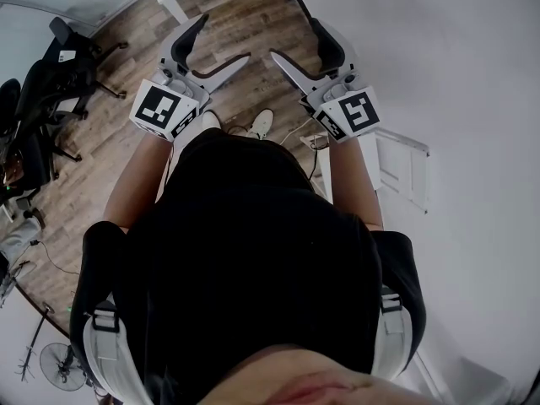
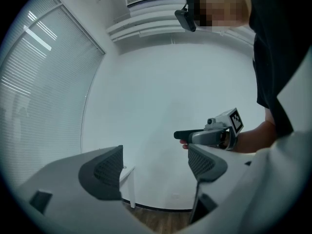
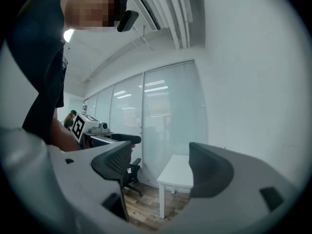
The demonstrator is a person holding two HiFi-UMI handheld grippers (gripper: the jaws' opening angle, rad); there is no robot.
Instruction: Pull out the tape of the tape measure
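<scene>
No tape measure shows in any view. In the head view my left gripper (image 1: 221, 47) and my right gripper (image 1: 297, 45) are held level in front of my chest, side by side and a little apart, their tips leaning toward each other. Both stand open with nothing between the jaws. In the left gripper view the left gripper (image 2: 155, 167) frames a bare white wall, and the right gripper (image 2: 214, 133) shows beyond its right jaw. In the right gripper view the right gripper (image 3: 161, 165) frames a white table, with the left gripper (image 3: 92, 126) at the left.
I stand on a wooden floor (image 1: 245, 15), my shoes (image 1: 261, 123) below the grippers. Black office chairs (image 1: 51, 83) are at the left and a floor fan (image 1: 63, 365) at the lower left. The white table (image 3: 178, 174) stands by glass walls with blinds. A white wall (image 1: 456, 74) runs along the right.
</scene>
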